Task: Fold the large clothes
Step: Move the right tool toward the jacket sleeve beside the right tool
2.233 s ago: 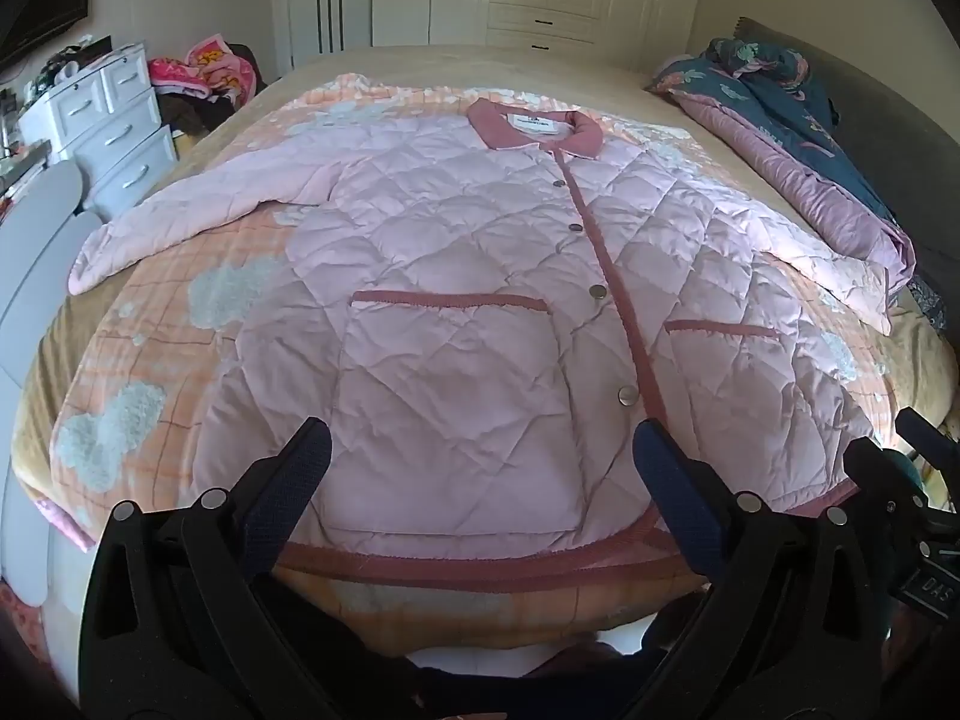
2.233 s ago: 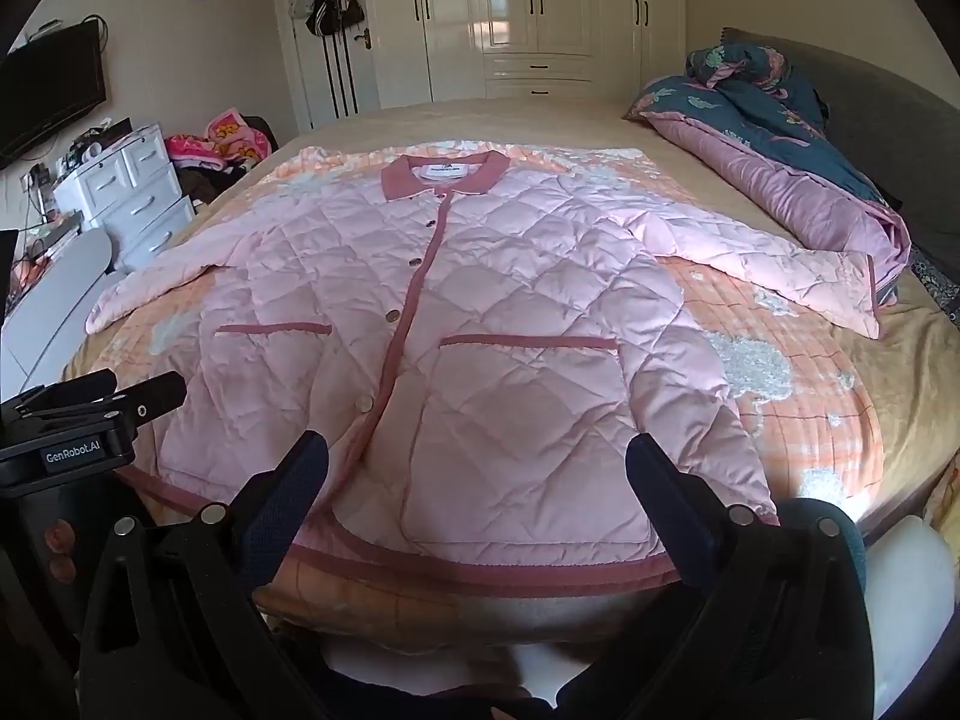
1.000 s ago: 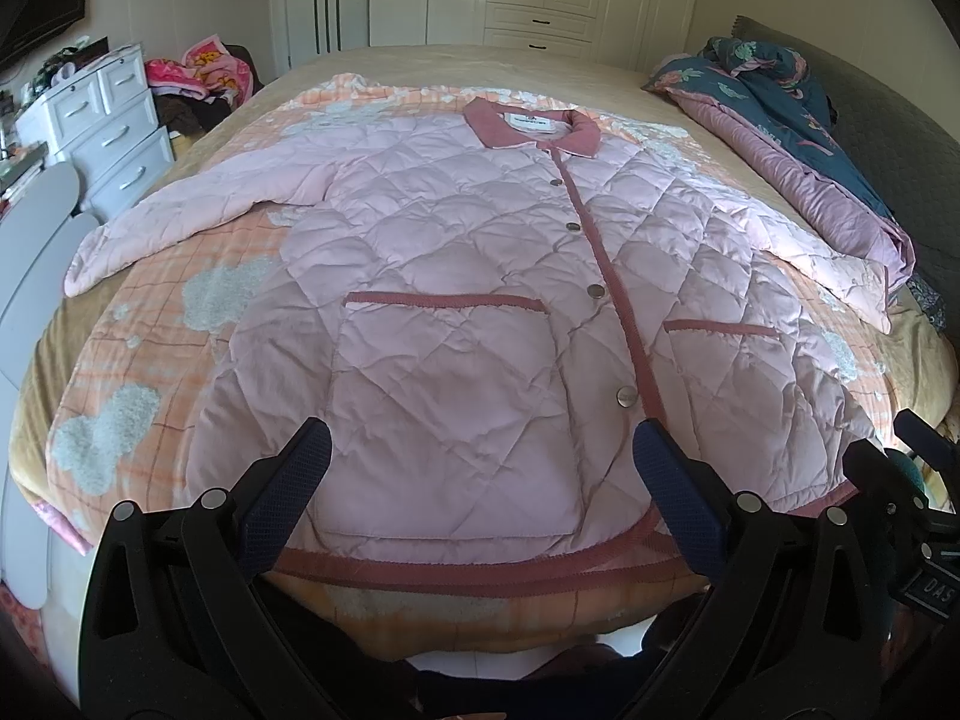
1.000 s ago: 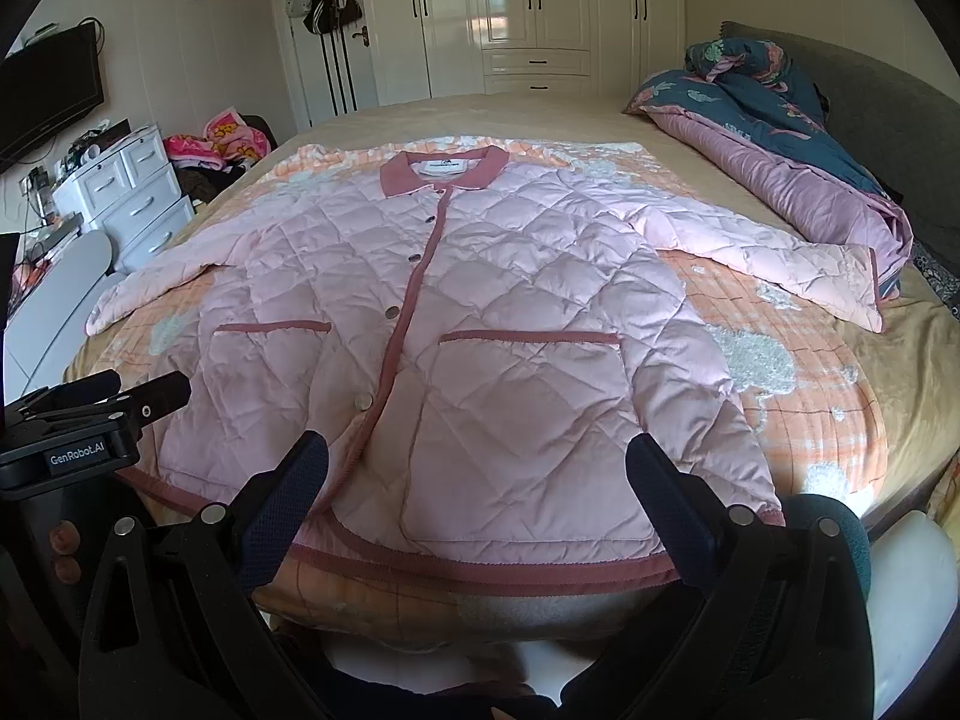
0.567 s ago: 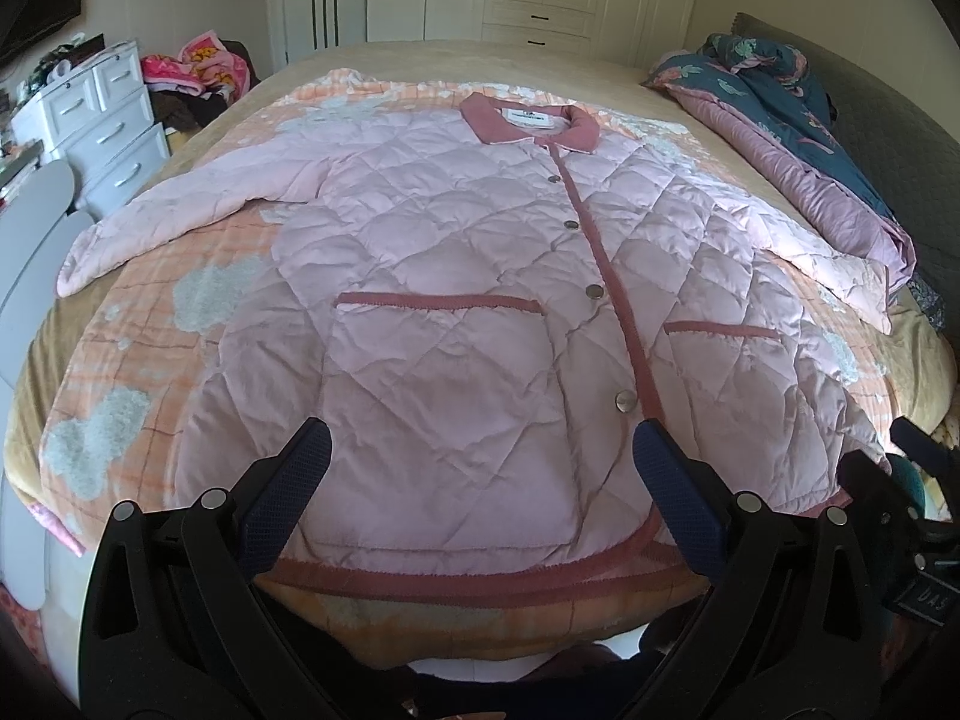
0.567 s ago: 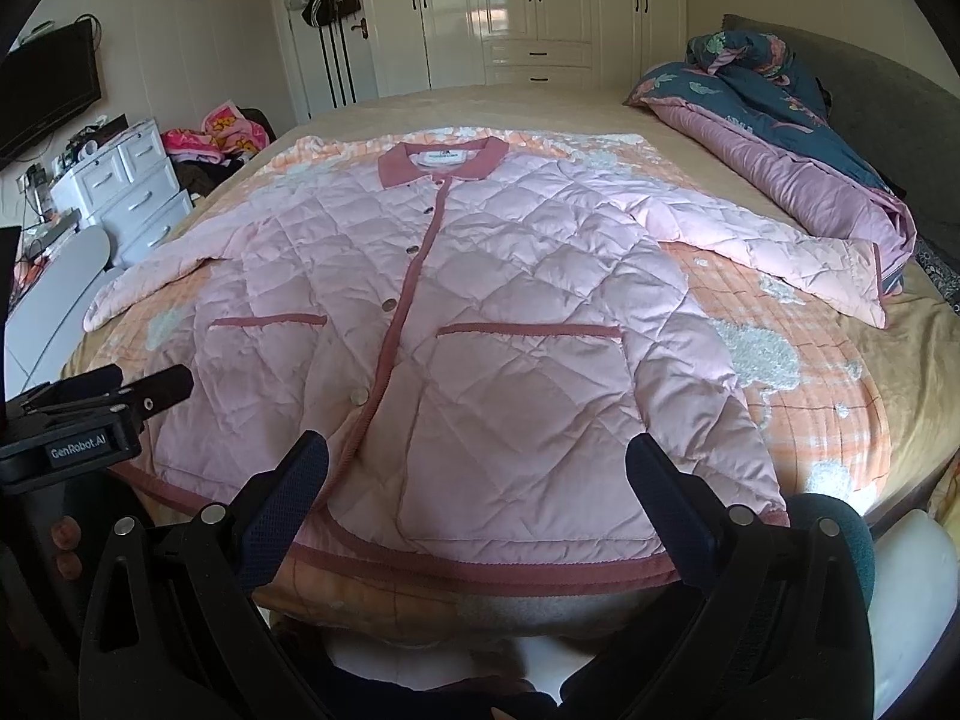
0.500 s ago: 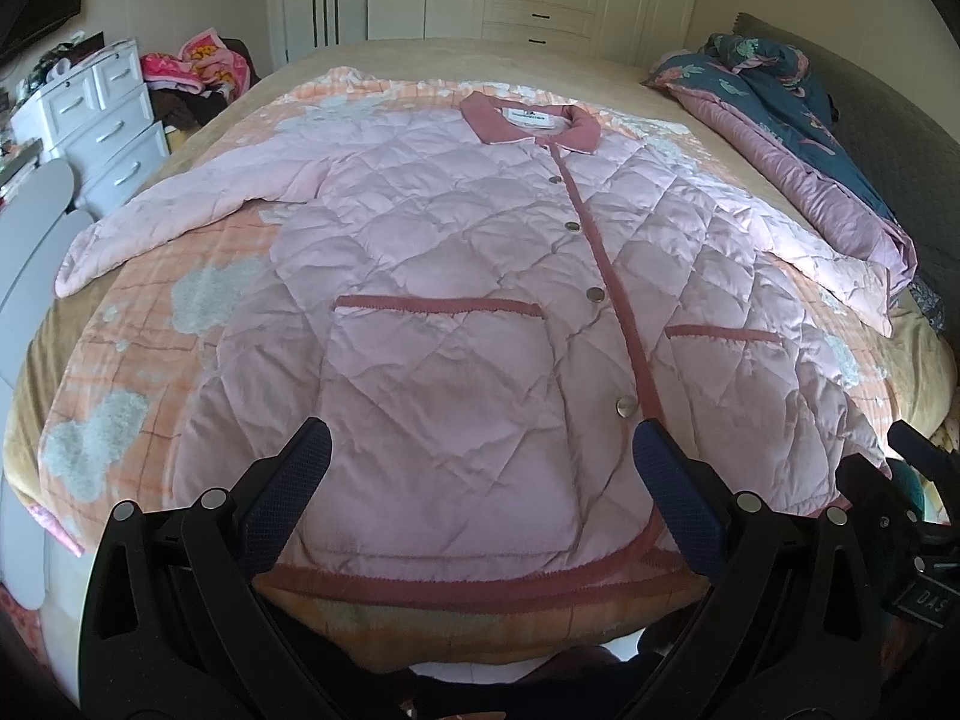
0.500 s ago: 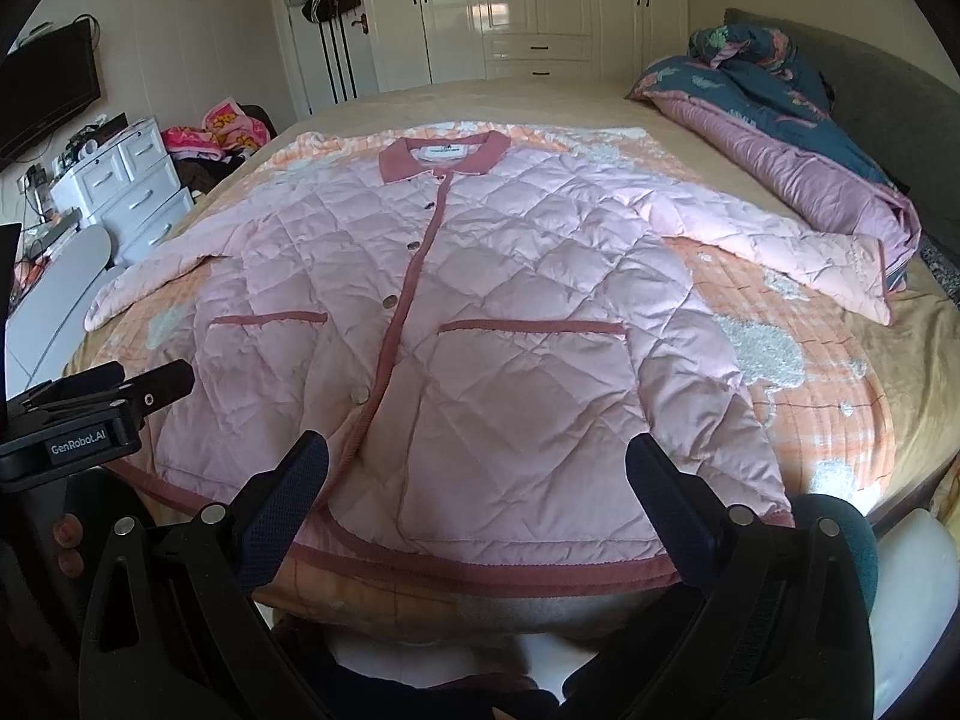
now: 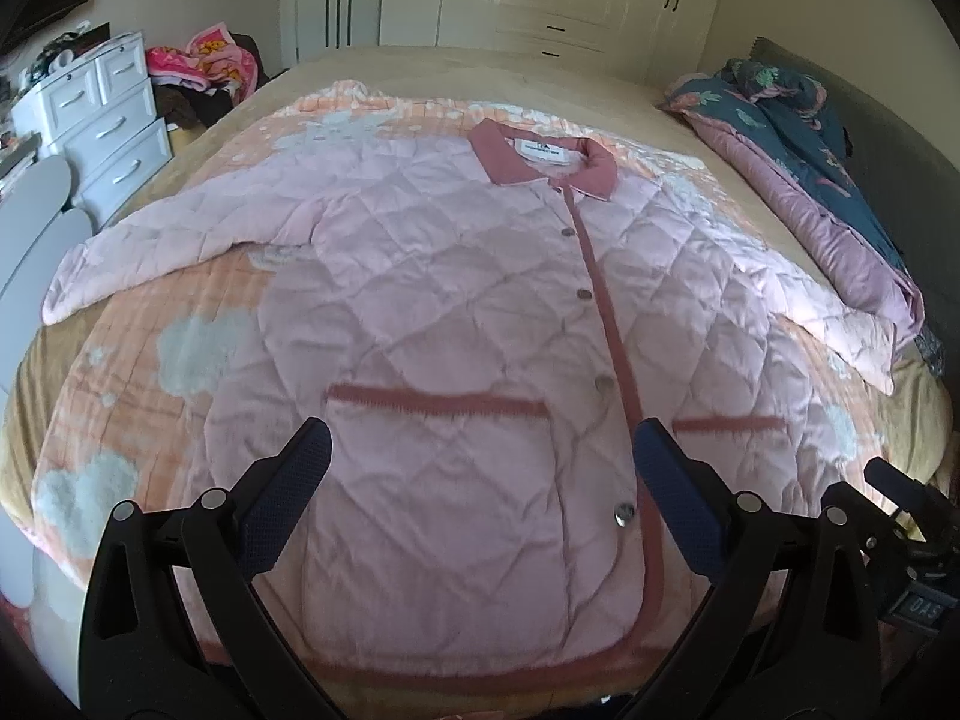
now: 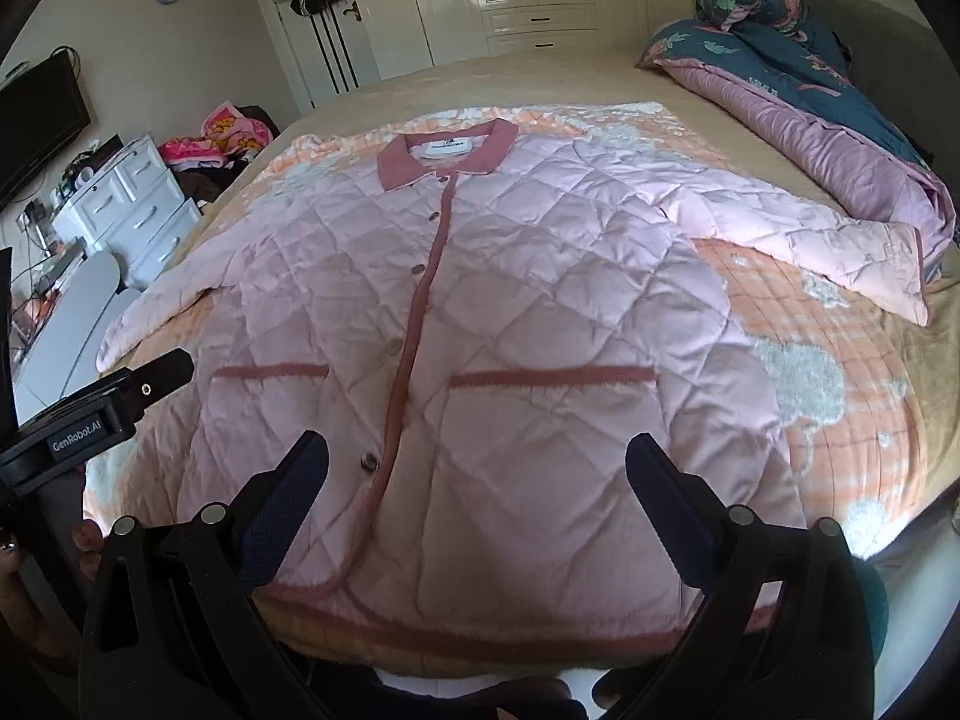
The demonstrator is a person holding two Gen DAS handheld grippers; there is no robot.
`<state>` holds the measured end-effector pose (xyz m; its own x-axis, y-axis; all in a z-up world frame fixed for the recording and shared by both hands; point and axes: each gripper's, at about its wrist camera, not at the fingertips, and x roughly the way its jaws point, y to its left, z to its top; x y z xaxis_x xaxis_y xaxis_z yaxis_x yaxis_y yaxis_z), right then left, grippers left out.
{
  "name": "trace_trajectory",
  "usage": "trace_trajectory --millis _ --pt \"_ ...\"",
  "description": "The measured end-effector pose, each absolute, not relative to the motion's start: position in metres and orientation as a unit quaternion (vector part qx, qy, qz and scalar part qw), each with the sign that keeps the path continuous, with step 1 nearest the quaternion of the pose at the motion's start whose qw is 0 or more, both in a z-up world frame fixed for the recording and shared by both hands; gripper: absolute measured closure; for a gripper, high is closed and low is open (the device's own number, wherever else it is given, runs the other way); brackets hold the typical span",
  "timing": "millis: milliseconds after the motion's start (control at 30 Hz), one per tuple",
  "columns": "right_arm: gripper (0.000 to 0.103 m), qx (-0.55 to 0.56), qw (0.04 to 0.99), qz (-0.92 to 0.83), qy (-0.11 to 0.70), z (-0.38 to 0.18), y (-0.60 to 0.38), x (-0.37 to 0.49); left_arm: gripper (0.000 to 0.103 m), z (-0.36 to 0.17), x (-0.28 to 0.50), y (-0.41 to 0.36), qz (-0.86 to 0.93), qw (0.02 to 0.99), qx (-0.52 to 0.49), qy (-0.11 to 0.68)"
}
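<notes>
A large pink quilted jacket (image 9: 456, 312) with a dark pink collar, placket and pocket trims lies flat and buttoned on the bed, front up, sleeves spread to both sides. It also shows in the right wrist view (image 10: 528, 324). My left gripper (image 9: 480, 480) is open and empty, held above the jacket's lower part near the hem. My right gripper (image 10: 474, 480) is open and empty, above the hem too. The left gripper's body (image 10: 90, 420) shows at the left of the right wrist view.
The jacket lies on an orange checked blanket (image 9: 138, 360) on a wide bed (image 10: 420, 90). A rolled pink and blue quilt (image 10: 810, 102) lies along the bed's right side. White drawers (image 9: 102, 132) stand to the left, wardrobes behind.
Both grippers have moved forward over the jacket's lower part, so the hem sits lower in both views. Both jaws stay open.
</notes>
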<state>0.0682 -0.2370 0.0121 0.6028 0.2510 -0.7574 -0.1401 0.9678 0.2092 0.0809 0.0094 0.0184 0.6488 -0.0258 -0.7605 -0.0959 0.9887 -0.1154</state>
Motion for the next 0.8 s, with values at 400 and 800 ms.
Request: trace_trajectory --millis 400,800 --pt "0.004 0.089 0.9 0.11 0.413 0.043 -0.238 0.136 0.009 0.035 0.143 0.01 0.013 0.903 -0.091 0.419" --pt "0.004 0.126 0.908 0.097 0.387 0.067 -0.267 0.206 0.009 0.052 0.208 -0.006 0.005 0.905 -0.097 0.414"
